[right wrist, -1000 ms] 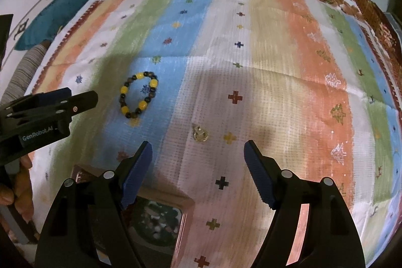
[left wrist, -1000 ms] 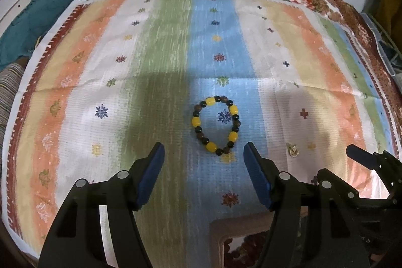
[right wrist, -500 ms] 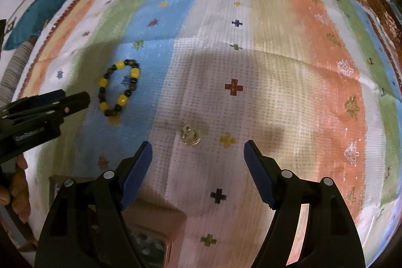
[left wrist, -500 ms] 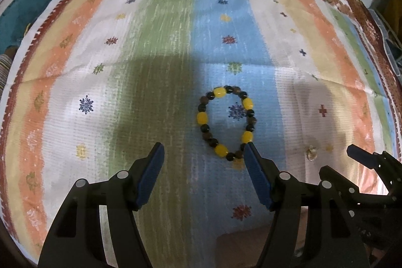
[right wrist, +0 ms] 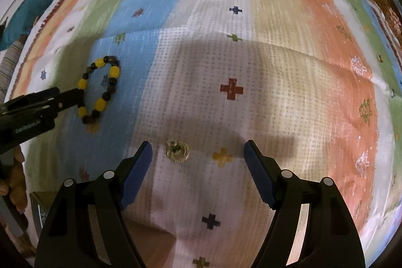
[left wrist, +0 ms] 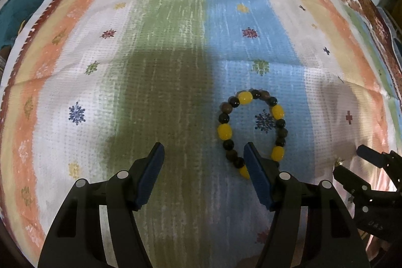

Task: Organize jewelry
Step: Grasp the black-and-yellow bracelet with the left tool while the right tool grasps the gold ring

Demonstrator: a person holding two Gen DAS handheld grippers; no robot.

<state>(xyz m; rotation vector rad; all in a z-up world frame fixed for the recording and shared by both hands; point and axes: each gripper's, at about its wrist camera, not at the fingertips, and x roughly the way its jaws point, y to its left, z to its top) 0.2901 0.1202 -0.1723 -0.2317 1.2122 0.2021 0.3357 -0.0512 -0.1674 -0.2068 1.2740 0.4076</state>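
Gaping empty, each hand-held gripper (left wrist: 203, 150) (right wrist: 197, 147) overhangs bracelet (left wrist: 251, 127); ring (right wrist: 177, 154).

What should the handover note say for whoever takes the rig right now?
Left gripper: open, empty, pointing down at the cloth. Its right finger overlaps the near edge of the bracelet; contact can't be told.
Right gripper: open, empty, above the cloth, with the ring lying between its fingers, nearer the left one.
Bracelet: flat on the blue stripe, not gripped.
Ring: flat on the white stripe, not gripped.
Box: only a corner shows at the near left edge of the right view.
Done: nothing picked up yet.
Left: grasp both pieces and put them away, probably in the box.
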